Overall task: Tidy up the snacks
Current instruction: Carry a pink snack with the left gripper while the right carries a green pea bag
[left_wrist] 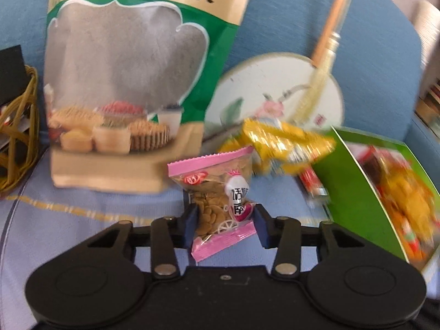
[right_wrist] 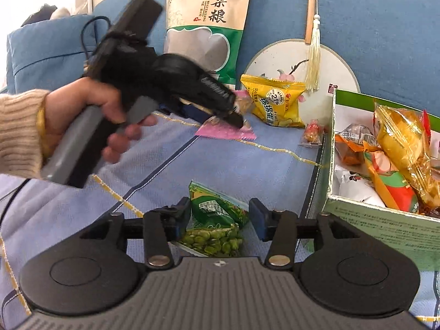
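Note:
My left gripper [left_wrist: 225, 224] is shut on a pink-edged packet of brown snacks [left_wrist: 217, 200], held just above the blue sofa seat. It also shows in the right wrist view [right_wrist: 233, 115], with the pink packet [right_wrist: 228, 132] under its tip. My right gripper [right_wrist: 219, 220] has its fingers on both sides of a green packet of green beans [right_wrist: 217, 220] and holds it over the seat. A yellow packet [right_wrist: 275, 101] leans on the sofa back. A green and white box [right_wrist: 385, 220] with several snacks in it stands at the right.
A large green and gold grain bag [left_wrist: 129, 82] stands against the sofa back. A round painted fan [right_wrist: 299, 66] with a tassel leans beside it. A small red sweet [right_wrist: 312, 133] lies by the box. A woven basket [left_wrist: 16, 137] stands at the left.

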The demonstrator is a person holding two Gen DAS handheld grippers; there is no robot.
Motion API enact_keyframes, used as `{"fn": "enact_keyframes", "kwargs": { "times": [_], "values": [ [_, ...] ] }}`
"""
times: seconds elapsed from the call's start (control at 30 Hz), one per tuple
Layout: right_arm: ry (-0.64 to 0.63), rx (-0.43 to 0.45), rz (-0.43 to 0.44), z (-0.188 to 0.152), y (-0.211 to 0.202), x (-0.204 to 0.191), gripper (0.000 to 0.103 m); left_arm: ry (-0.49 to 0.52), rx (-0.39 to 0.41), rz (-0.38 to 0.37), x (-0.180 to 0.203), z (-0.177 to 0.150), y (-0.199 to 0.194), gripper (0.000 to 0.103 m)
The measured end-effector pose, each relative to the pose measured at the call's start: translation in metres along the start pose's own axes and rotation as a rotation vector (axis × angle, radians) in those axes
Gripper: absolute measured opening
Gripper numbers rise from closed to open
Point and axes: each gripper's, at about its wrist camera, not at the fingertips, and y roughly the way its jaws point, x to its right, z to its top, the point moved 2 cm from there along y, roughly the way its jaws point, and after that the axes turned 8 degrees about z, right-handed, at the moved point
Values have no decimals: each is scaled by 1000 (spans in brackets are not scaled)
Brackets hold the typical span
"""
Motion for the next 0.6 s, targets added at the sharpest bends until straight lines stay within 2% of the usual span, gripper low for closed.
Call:
{"fn": "enact_keyframes", "kwargs": {
  "times": [0.17, 0.23, 0.33, 0.37, 0.4, 0.47, 0.6],
  "values": [
    [-9, 7, 5, 1, -3, -3, 84, -4, -49, -45, -8, -28, -39, 43],
    [-7, 11, 9, 1, -4, -6, 86, -9, -57, -47, -17, -40, -55, 49],
    [4, 7, 25, 1, -4, -6, 91, -38, -33, -32, -20, -47, -74, 81],
    [9, 5, 31, 1, -5, -6, 92, -45, -23, -29, -19, -46, -77, 98],
    [10, 1, 34, 0, -4, -6, 93, -50, -14, -22, -18, -45, -78, 103],
    [6, -13, 28, -1, -3, -6, 97, -59, -3, -6, -14, -43, -76, 103],
    [16, -47, 13, -3, -1, -5, 96, -59, -25, 21, -8, -42, -60, 103]
  ]
}}
